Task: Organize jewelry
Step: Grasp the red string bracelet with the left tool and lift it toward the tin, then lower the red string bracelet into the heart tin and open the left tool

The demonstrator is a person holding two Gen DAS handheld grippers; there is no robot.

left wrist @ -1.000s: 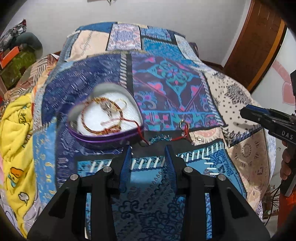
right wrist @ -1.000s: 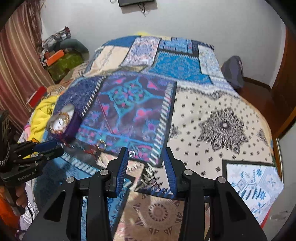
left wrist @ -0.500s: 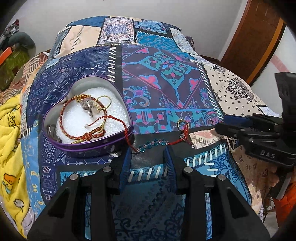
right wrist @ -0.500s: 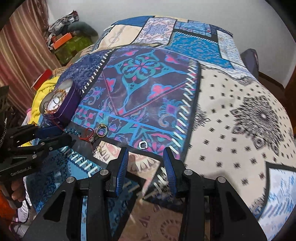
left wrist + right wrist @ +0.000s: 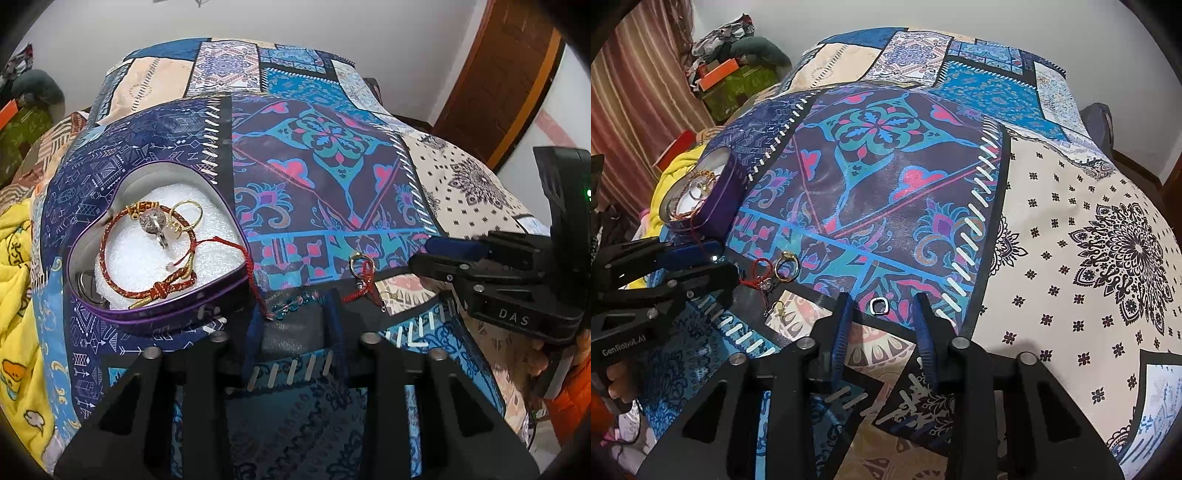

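A purple heart-shaped tin (image 5: 155, 314) with white foam holds a red braided bracelet (image 5: 147, 291), a gold ring (image 5: 188, 218) and a silver charm. A red cord (image 5: 255, 280) hangs over its rim onto the bedspread and joins a teal bead strand (image 5: 291, 306), which lies between the fingertips of my open left gripper (image 5: 295, 304). Another gold ring (image 5: 786, 266) lies by a red cord loop (image 5: 759, 273). A small silver ring (image 5: 878, 305) sits between the fingertips of my open right gripper (image 5: 881, 300), low over the bed. A tiny gold earring (image 5: 777, 308) lies to its left.
The patchwork bedspread (image 5: 886, 166) covers the whole bed. A yellow blanket (image 5: 18, 295) lies at the left edge beside the tin. Clutter and a green box (image 5: 738, 85) stand by the curtain at the far left. A wooden door (image 5: 498, 85) stands at the right.
Both grippers have moved forward and down toward the jewelry. The left one now brackets the bead strand. The right one has come over the silver ring. Both stay open.
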